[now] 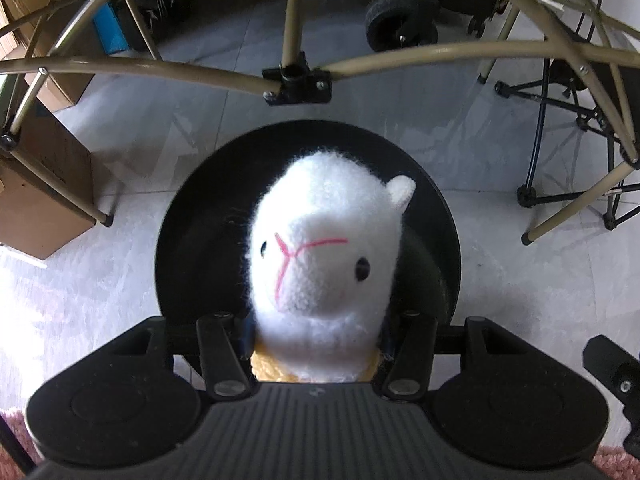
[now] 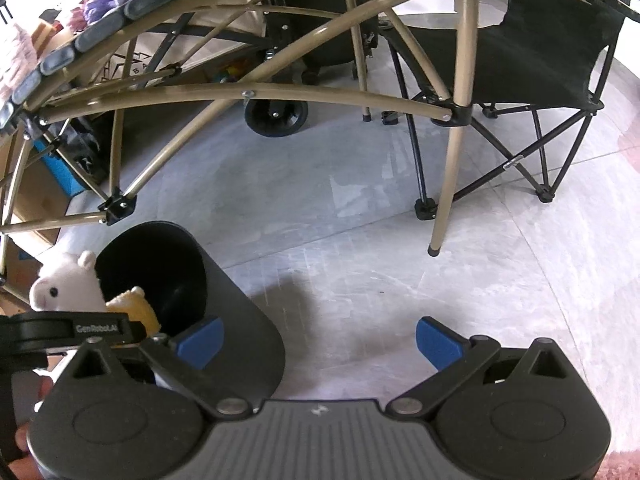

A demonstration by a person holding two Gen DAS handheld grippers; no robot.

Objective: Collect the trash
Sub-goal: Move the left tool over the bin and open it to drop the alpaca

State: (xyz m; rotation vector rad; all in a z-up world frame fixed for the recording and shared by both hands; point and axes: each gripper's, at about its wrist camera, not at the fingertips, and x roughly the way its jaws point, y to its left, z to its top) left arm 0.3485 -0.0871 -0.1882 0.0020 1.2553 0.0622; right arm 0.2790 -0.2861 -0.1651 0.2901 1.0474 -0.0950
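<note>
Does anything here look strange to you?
Yes. The left gripper holds a clean white plush llama right over the open black bin, which looks odd for trash. Nothing looks spilled or broken.

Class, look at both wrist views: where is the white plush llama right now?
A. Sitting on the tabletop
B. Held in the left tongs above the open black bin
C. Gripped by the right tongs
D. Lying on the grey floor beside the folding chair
B: the left tongs clamp the white plush llama over the black bin; the right tongs are empty.
</note>
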